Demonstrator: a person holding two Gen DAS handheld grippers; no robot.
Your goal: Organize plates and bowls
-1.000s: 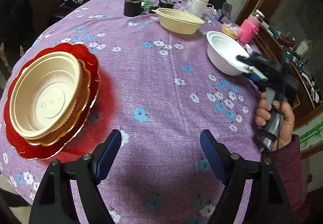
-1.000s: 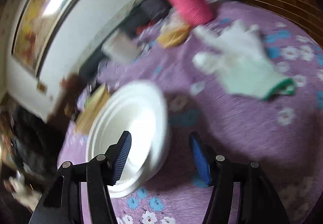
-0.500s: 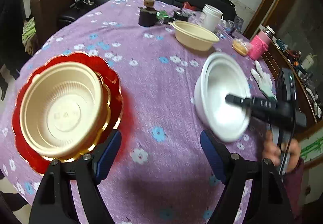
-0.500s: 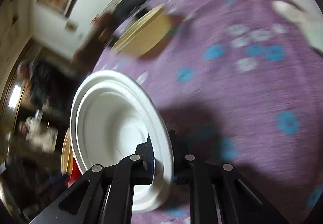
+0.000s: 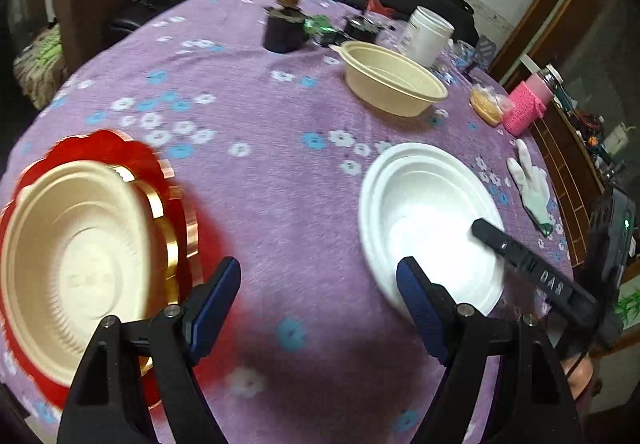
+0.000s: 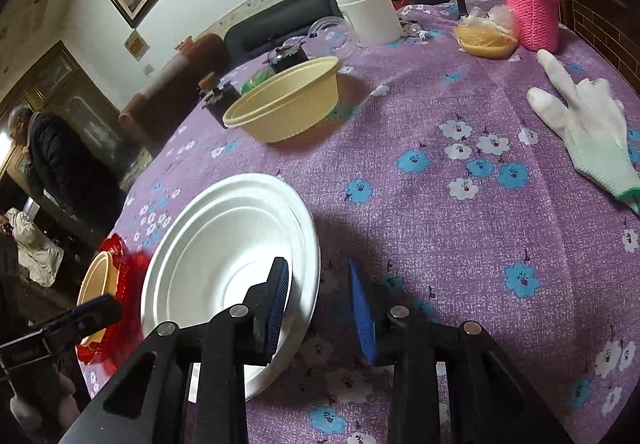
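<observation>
Three bowls and one plate show. The round white foam bowl (image 6: 224, 264) sits mouth-up on the purple flowered counter (image 6: 460, 244), clean and ridged inside. Its near rim lies between the jaws of the right claw (image 6: 318, 304), which have just been opening; the pads stand off the rim. A cream plastic bowl (image 5: 390, 78) stands well beyond. To the left claw's (image 5: 320, 308) left, another cream ribbed bowl (image 5: 76, 268) rests in the red gold-edged scalloped plate (image 5: 120, 148); its jaws gape wide, empty.

Purple floral table (image 5: 260, 116) (white bowl (image 5: 424, 212), beige bowl (image 5: 392, 84), glove (image 5: 530, 184))
</observation>
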